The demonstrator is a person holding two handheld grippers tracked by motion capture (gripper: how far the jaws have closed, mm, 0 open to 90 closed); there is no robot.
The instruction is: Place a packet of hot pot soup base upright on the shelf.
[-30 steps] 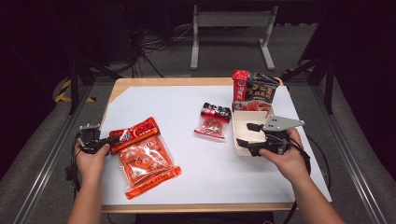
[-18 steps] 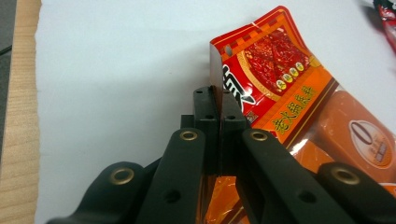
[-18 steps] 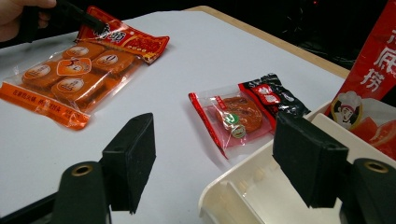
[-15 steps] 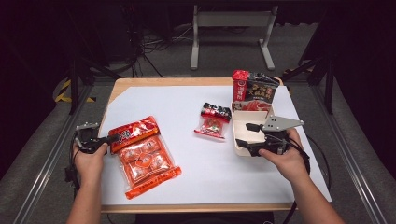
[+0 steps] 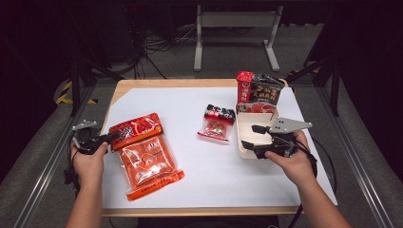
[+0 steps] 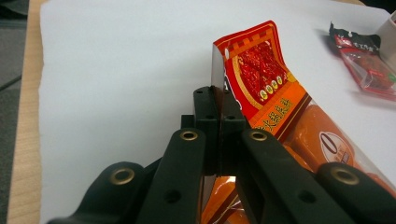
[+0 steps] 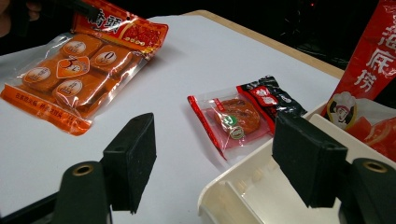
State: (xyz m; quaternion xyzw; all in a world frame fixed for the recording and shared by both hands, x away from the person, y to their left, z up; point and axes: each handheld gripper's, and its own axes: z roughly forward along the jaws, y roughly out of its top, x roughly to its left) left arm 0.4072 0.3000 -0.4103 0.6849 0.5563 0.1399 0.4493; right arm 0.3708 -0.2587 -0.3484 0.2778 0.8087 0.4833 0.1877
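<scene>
Pinches the red printed header of the orange snack bag [image 5: 147, 159] with the left gripper [image 5: 111, 137], jaws closed tight on the film. Holds that end raised a little off the white sheet [image 5: 190, 104], with the clear lower end of the bag lying flat. Places the bag well to the left of the cream tray [image 5: 252, 118], across the sheet from it.

Keeps the right gripper [image 5: 252, 137] at the tray's near left corner, pads spread wide, one outside the wall and one over the inside, pressing on nothing. Leaves the small red-and-black packet [image 5: 217, 124] just left of the tray and the tall red pouch [image 5: 256, 90] standing at its far side.

Looks like the pick-up of the bag: grasp made, lift barely begun.

Next, probably: raise the bag clear of the sheet, carry it rightward to the tray, lower it in. Calls for a high enough lift to get the hanging end past the small packet and over the tray wall. Calls also for a steadying grip on the tray, or for moving the right gripper out of the way first.
</scene>
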